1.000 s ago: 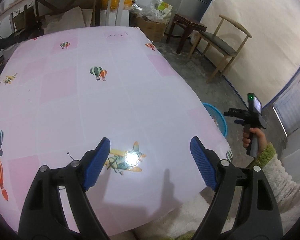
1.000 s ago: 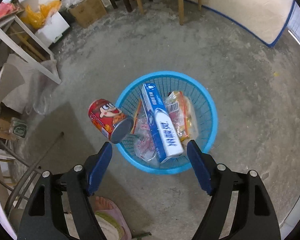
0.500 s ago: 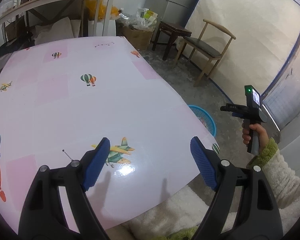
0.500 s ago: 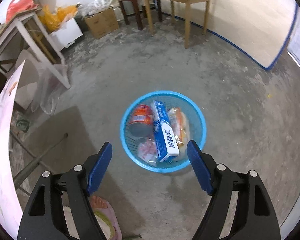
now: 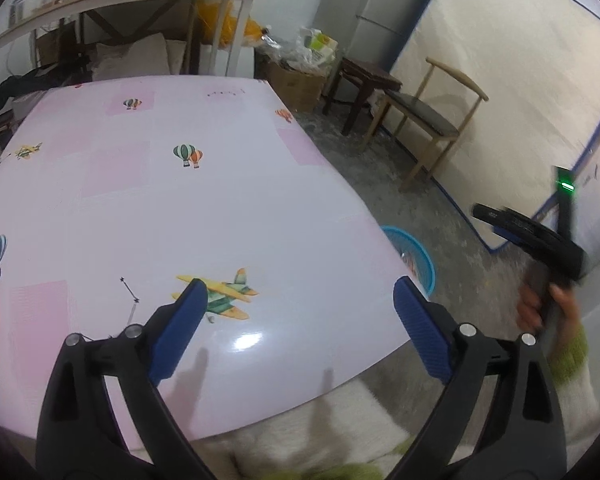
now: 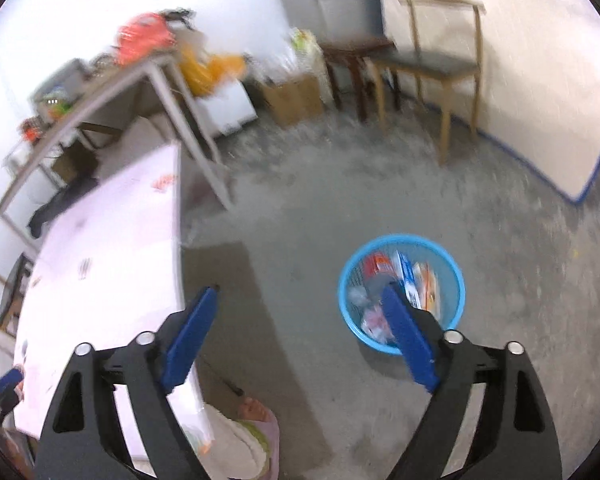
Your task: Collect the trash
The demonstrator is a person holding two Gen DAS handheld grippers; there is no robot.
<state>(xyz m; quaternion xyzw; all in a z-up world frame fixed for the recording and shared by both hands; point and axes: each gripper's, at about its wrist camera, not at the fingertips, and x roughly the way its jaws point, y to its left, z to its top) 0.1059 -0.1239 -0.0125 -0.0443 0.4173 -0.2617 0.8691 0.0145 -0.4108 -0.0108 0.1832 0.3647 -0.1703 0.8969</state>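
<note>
The left claw (image 5: 296, 312) hung over the near part of the pink table (image 5: 148, 200), its jaws spreading wider with nothing between them; the blue pads framed a printed airplane (image 5: 220, 294) on the tabletop. The right claw (image 6: 300, 336) was likewise released and still widening, empty, above bare concrete floor (image 6: 520, 340) between the table's edge and the blue basket (image 6: 458, 280).

The trash lay in that basket: a red can (image 6: 376, 264), a blue-and-white box (image 6: 408, 280), an orange packet (image 6: 430, 292) and crumpled wrappers, all blurred in the right wrist view, and the right claw's own finger covered part of the basket's front. From the left wrist view the table's edge hid most of the basket, leaving only a slice of rim. The person's right hand (image 5: 548, 308) on its handle was smeared by motion.

The tabletop was open all the way across. Open floor surrounded the basket, with a wooden chair (image 6: 432, 68) and a dark stool (image 6: 352, 56) well apart near the wall.
</note>
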